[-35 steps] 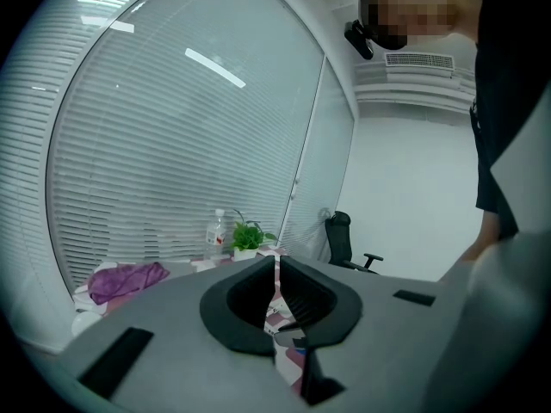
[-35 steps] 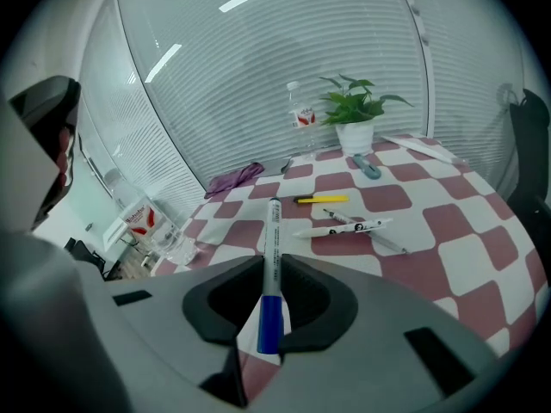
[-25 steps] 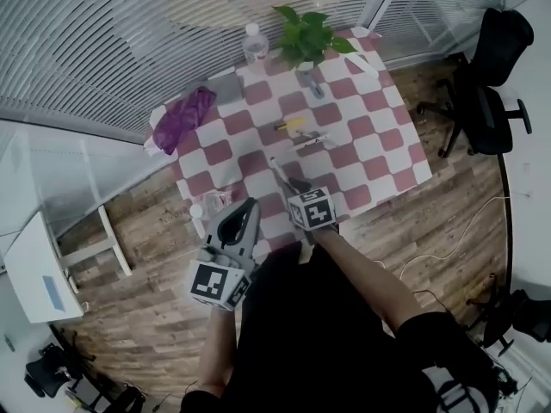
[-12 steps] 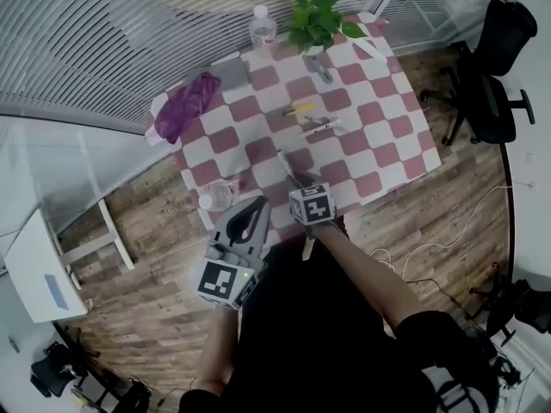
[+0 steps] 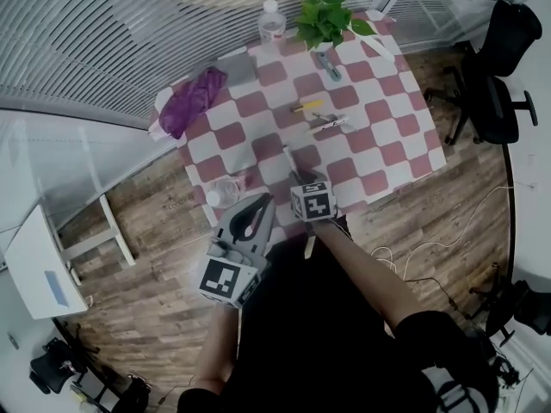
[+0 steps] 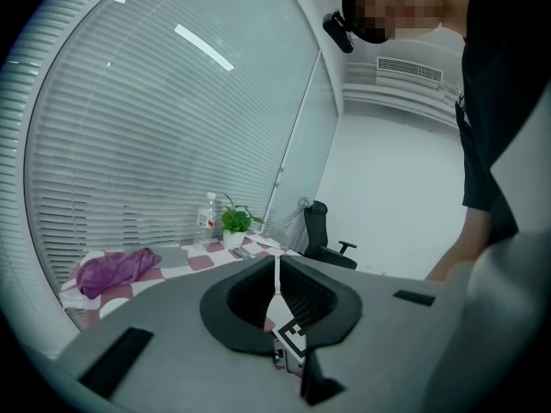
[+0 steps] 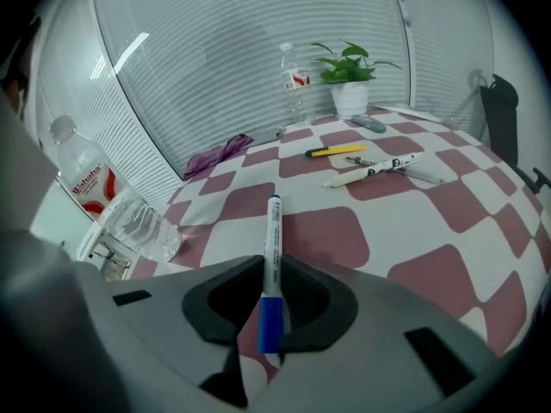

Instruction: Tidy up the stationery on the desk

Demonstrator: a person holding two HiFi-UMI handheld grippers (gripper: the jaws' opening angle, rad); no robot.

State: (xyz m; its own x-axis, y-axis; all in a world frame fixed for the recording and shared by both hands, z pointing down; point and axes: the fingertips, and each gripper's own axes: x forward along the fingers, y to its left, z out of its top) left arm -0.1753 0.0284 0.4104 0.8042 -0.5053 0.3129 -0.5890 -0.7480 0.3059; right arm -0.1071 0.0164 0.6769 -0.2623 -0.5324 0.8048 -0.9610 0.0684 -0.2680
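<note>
My right gripper (image 7: 272,269) is shut on a white marker with a blue cap (image 7: 273,231), whose tip points out over the checked table (image 7: 448,222). In the head view this gripper (image 5: 303,185) hangs over the table's near edge with the marker (image 5: 291,163) sticking forward. Further out lie a yellow pen (image 7: 336,151) (image 5: 307,107) and two pale pens (image 7: 374,170) (image 5: 331,125). My left gripper (image 6: 276,275) (image 5: 261,203) is shut with nothing in it, held just off the table's near edge beside the right one.
A clear bottle (image 7: 112,209) (image 5: 225,191) lies at the near left corner. At the back stand an upright bottle (image 5: 273,24) and a potted plant (image 5: 327,20), with a grey object (image 5: 327,65) in front. A purple cloth (image 5: 191,101) lies at the left. An office chair (image 5: 495,76) stands to the right.
My right gripper has sunk a little toward the table with the marker still in it. The left gripper has hardly moved. The head view has shifted slightly.
</note>
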